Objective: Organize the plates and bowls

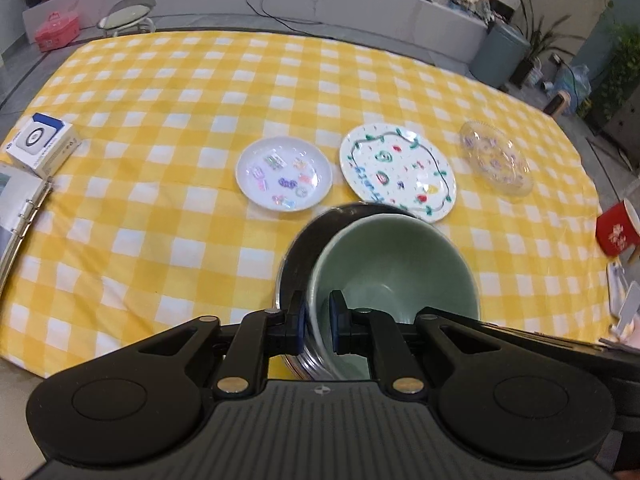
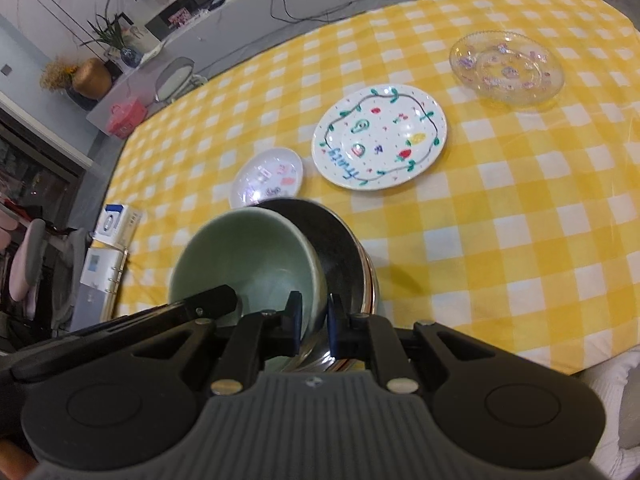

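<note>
A pale green bowl (image 1: 394, 264) (image 2: 248, 260) is held tilted over a dark steel bowl (image 1: 304, 248) (image 2: 344, 256) near the table's front edge. My left gripper (image 1: 317, 322) is shut on the green bowl's near rim. My right gripper (image 2: 314, 322) is shut on the opposite rim of the same bowl. Beyond lie a small white plate with stickers (image 1: 284, 173) (image 2: 267, 178), a larger white painted plate (image 1: 398, 172) (image 2: 379, 136) and a clear glass plate (image 1: 496, 158) (image 2: 507, 70).
The table has a yellow checked cloth (image 1: 160, 140) (image 2: 520, 208). A white box (image 1: 40, 144) and a ring binder (image 1: 20, 208) sit at the left edge. A red mug (image 1: 618, 234) stands at the right edge.
</note>
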Motion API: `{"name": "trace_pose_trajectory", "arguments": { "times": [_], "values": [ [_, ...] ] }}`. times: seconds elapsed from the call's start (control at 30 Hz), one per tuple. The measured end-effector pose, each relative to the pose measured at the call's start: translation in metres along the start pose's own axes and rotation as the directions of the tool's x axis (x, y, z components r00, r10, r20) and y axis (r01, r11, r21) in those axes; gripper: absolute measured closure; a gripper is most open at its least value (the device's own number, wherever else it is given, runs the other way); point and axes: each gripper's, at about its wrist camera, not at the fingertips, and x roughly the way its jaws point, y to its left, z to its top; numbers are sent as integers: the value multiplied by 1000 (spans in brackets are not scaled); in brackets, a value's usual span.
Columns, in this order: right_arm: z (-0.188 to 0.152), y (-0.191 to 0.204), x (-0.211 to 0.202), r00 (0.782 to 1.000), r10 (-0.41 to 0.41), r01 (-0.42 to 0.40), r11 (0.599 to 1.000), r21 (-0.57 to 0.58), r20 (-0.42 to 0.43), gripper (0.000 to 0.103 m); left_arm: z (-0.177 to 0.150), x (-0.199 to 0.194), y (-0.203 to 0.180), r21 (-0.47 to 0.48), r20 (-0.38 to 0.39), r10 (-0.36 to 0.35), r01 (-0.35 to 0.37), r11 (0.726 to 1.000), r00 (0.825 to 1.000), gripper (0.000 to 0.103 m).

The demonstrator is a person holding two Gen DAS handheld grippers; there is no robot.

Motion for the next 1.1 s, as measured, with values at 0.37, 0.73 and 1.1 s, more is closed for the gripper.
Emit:
{"name": "trace_pose_trajectory", "arguments": {
  "times": [0.37,0.73,1.1],
  "values": [
    [3,4,7,999,-31,32,999,-34,37,93,3,-10,-14,99,88,42,-50,994,995,75],
    [-1,2,8,997,-36,39,998,-40,74,95,3,-28,-21,153,117,45,-62,986,992,65],
    [3,14,-10,993,15,2,989,-148,113,87,4,-33,1,159,140,126,-148,976,982,51]
  ]
}}
